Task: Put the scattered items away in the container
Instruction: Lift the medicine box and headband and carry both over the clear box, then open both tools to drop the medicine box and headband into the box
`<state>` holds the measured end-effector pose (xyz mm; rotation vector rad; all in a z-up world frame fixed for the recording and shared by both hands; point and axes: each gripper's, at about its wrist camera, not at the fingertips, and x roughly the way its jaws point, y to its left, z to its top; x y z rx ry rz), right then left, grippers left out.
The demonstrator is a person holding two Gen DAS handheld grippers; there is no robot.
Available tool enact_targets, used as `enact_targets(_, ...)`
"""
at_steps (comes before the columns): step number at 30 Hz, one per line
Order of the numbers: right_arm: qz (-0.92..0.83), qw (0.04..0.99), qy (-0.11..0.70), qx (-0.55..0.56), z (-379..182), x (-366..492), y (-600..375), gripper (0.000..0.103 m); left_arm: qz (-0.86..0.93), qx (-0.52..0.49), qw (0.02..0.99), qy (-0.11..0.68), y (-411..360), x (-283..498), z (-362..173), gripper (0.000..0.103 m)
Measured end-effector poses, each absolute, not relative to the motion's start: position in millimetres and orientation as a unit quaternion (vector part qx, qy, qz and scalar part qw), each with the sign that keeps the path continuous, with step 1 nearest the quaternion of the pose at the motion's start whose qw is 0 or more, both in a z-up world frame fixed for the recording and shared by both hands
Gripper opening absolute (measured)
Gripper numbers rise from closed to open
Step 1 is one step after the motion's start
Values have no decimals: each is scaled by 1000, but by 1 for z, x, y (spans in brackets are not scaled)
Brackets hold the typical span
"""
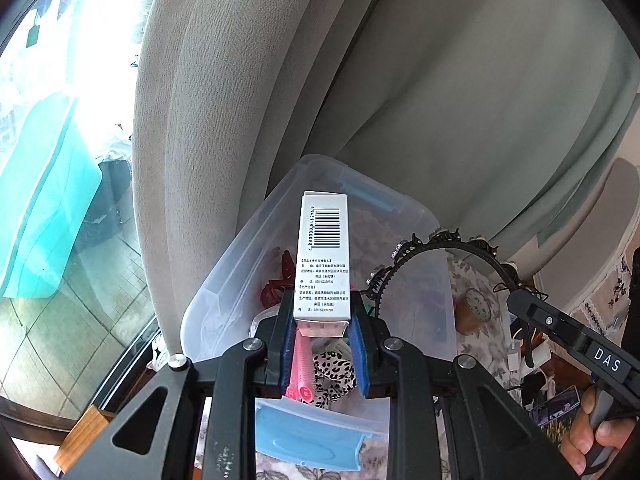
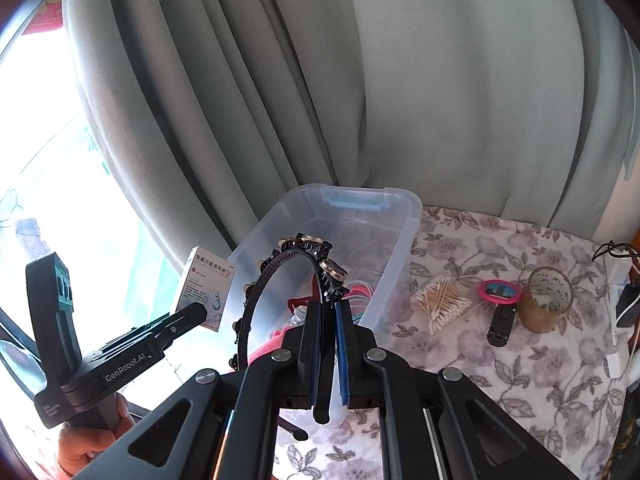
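While your left gripper (image 1: pixel 323 334) pinches the white barcoded medicine box (image 1: pixel 323 258) above the clear plastic container (image 2: pixel 394 216) (partly filled), your right gripper (image 2: pixel 328 312) clamps the black studded headband (image 2: pixel 280 276) over it.

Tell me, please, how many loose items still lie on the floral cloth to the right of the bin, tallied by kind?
Cotton swab pile: 1
Pink round mirror: 1
Black clip: 1
Tape roll: 1
Total: 4, all resting on the floral cloth beside the clear bin.
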<state>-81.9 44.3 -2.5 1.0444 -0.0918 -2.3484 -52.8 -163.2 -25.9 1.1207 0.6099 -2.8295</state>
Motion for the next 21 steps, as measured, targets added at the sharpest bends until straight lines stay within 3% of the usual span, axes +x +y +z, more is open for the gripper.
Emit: enact_targets(21,-858,285,-21,426,-26,-103,17,10,-898,393,16,198,-145,-77,-45,26)
